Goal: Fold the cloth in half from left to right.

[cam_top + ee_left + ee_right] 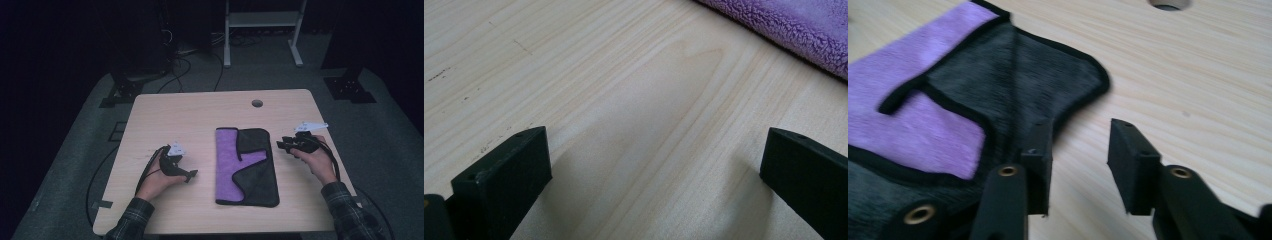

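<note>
On the left, the left gripper (189,174) sits low over the bare bench (165,115), its jaws standing wide apart with nothing but wood grain between them. In the left gripper view a fuzzy purple edge of the cloth (794,30) lies ahead and off to one side, apart from both jaws. My read: this gripper is parked clear of the fabric, either just finished with it or waiting its turn.

Now the middle. The cloth (246,165) lies flat between the two grippers, folded into a tall rectangle. It is two-sided: fleecy purple on one face, dark grey on the other, bound all round with a black trim. A grey flap is turned over the purple, so purple shows as a strip along the side nearer the left gripper and as a patch in the centre. It looks soft and limp, likely to slump if lifted by one corner.

Over to the right: the right gripper (285,145) hovers just beside the cloth's far corner, pointed at it. In the right gripper view its jaws stand partly apart, nothing clamped, one jaw over the grey corner (1068,75), the other over bare wood. It looks lined up for a pinch at that corner.
</note>
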Available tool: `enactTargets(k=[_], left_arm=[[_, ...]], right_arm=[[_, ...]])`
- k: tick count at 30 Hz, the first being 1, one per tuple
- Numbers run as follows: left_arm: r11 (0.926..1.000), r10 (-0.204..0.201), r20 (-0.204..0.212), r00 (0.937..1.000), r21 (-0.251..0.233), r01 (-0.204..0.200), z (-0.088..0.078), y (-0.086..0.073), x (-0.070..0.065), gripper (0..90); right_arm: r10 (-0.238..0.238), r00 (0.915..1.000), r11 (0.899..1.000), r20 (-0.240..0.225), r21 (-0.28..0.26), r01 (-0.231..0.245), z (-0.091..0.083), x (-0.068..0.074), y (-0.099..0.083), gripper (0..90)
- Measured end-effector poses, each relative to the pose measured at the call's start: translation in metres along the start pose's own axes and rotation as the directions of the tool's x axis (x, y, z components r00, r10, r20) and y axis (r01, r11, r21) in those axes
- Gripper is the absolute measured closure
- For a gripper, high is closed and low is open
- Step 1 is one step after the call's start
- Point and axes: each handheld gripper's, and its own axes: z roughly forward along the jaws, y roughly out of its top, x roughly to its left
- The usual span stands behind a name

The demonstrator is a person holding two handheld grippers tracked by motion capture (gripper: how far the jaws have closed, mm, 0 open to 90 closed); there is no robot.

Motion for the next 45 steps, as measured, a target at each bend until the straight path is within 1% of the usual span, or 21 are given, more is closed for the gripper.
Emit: enactTargets(k=[2, 4, 6, 11, 17, 19, 24, 25, 27, 30, 31, 35, 39, 41, 42, 43, 44, 45], left_arm=[[1.0000, 0.000, 0.000, 1.0000, 0.000, 0.000, 0.000, 0.000, 0.000, 0.0], [1.0000, 0.000, 0.000, 1.0000, 0.000, 0.000, 0.000, 0.000, 0.000, 0.0], [1.0000, 0.000, 0.000, 1.0000, 0.000, 0.000, 0.000, 0.000, 0.000, 0.0], [1.0000, 0.000, 0.000, 1.0000, 0.000, 0.000, 0.000, 0.000, 0.000, 0.0], [1.0000, -0.002, -0.002, 1.0000, 0.000, 0.002, 0.000, 0.000, 0.000, 0.0], [1.0000, -0.003, -0.002, 1.0000, 0.000, 0.003, 0.000, 0.000, 0.000, 0.0], [1.0000, -0.004, -0.003, 1.0000, -0.001, 0.004, 0.000, 0.000, 0.000, 0.0], [1.0000, -0.004, -0.003, 1.0000, -0.001, 0.004, 0.000, 0.000, 0.000, 0.0], [1.0000, -0.004, -0.003, 1.0000, -0.001, 0.004, 0.000, 0.000, 0.000, 0.0], [1.0000, -0.004, -0.004, 1.0000, -0.001, 0.004, 0.000, 0.000, 0.000, 0.0], [1.0000, -0.004, -0.004, 1.0000, -0.001, 0.004, 0.000, 0.000, 0.000, 0.0], [1.0000, -0.004, -0.004, 1.0000, -0.001, 0.004, 0.000, 0.000, 0.000, 0.0], [1.0000, -0.004, -0.004, 1.0000, -0.001, 0.004, 0.000, 0.000, 0.000, 0.0], [1.0000, -0.004, -0.004, 1.0000, -0.001, 0.004, 0.000, 0.000, 0.000, 0.0], [1.0000, -0.004, -0.004, 1.0000, -0.001, 0.004, 0.000, 0.000, 0.000, 0.0], [1.0000, -0.002, -0.005, 1.0000, -0.001, 0.002, 0.000, 0.000, 0.000, 0.0], [1.0000, -0.002, -0.005, 1.0000, -0.001, 0.002, 0.000, 0.000, 0.000, 0.0], [1.0000, -0.002, -0.005, 1.0000, -0.001, 0.002, 0.000, 0.000, 0.000, 0.0]], right_arm=[[-0.008, 0.9997, 1.000, -0.024, 0.007, 0.008, 0.002, 0.006, 0.004, 68.1], [-0.026, 0.9985, 1.000, -0.048, 0.007, 0.026, 0.005, 0.013, 0.010, 69.9], [-0.030, 0.9972, 1.000, -0.068, 0.003, 0.030, 0.008, 0.018, 0.014, 70.2], [-0.068, 0.9905, 0.998, -0.120, 0.001, 0.068, 0.018, 0.035, 0.021, 69.6], [-0.096, 0.9790, 0.995, -0.180, -0.003, 0.097, 0.027, 0.054, 0.027, 68.2], [-0.110, 0.9738, 0.994, -0.199, -0.003, 0.111, 0.032, 0.062, 0.029, 66.9], [-0.120, 0.9661, 0.993, -0.229, -0.004, 0.122, 0.044, 0.075, 0.033, 62.4], [-0.121, 0.9649, 0.992, -0.233, -0.004, 0.123, 0.047, 0.078, 0.034, 60.4], [-0.129, 0.9641, 0.991, -0.232, -0.013, 0.130, 0.051, 0.082, 0.036, 56.9], [-0.132, 0.9662, 0.991, -0.221, -0.018, 0.131, 0.057, 0.087, 0.038, 53.3], [-0.130, 0.9665, 0.991, -0.222, -0.014, 0.130, 0.060, 0.089, 0.038, 52.4], [-0.144, 0.9658, 0.989, -0.215, 0.006, 0.149, 0.073, 0.094, 0.037, 50.1], [-0.173, 0.9643, 0.982, -0.201, 0.039, 0.184, 0.080, 0.098, 0.033, 49.4], [-0.198, 0.9630, 0.976, -0.183, 0.050, 0.210, 0.084, 0.099, 0.031, 52.4], [-0.205, 0.9633, 0.975, -0.173, 0.053, 0.217, 0.085, 0.100, 0.031, 58.5], [-0.222, 0.9628, 0.971, -0.154, 0.056, 0.233, 0.085, 0.100, 0.030, 65.8], [-0.224, 0.9632, 0.971, -0.148, 0.054, 0.234, 0.086, 0.100, 0.030, 69.7], [-0.217, 0.9656, 0.973, -0.143, 0.048, 0.226, 0.085, 0.100, 0.030, 75.0]])
